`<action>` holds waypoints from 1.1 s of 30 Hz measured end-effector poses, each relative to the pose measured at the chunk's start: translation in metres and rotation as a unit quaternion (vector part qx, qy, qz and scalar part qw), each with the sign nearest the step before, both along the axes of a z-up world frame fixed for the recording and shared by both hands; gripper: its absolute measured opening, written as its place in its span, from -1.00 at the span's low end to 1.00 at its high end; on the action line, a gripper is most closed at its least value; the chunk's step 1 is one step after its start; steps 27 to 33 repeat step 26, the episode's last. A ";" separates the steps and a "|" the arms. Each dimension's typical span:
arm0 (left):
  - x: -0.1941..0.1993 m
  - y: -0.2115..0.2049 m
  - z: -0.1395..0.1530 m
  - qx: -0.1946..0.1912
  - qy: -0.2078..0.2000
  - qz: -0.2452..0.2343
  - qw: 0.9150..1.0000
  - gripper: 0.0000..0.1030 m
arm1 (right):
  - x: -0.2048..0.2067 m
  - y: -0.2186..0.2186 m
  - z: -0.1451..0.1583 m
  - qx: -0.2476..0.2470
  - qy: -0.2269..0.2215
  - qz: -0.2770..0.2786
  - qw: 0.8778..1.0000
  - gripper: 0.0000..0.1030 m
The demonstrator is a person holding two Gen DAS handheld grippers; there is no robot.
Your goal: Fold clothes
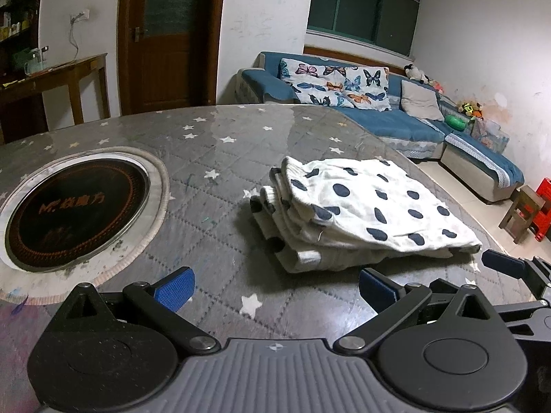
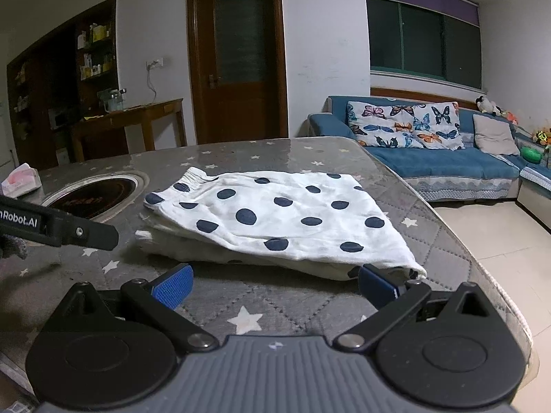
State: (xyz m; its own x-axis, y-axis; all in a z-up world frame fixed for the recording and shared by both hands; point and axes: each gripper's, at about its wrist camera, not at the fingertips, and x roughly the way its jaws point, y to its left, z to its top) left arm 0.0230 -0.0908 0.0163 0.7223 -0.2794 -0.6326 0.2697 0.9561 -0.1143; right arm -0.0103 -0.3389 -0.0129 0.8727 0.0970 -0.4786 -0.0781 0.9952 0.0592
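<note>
A white garment with dark blue dots (image 1: pixel 361 211) lies folded in a layered stack on the grey star-patterned table (image 1: pixel 220 158). My left gripper (image 1: pixel 275 290) hovers open just short of its near edge, nothing between the blue pads. In the right wrist view the same folded garment (image 2: pixel 275 220) lies flat ahead. My right gripper (image 2: pixel 273 287) stands open at its near edge, its right finger (image 2: pixel 377 287) close against the cloth's near corner. The other gripper's finger (image 2: pixel 86 232) shows at the left there, and the right one's tip (image 1: pixel 504 265) shows in the left wrist view.
A round black induction cooker (image 1: pixel 75 206) is set into the table on the left. A tissue pack (image 2: pixel 20 180) lies at the far left. The table's rounded edge (image 2: pixel 482 265) drops off on the right to tiled floor. A blue sofa (image 2: pixel 440 161) stands beyond.
</note>
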 end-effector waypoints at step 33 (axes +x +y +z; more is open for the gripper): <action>-0.025 -0.002 -0.007 0.012 -0.004 -0.008 1.000 1.00 | -0.012 0.010 -0.005 0.018 0.005 -0.007 1.000 1.00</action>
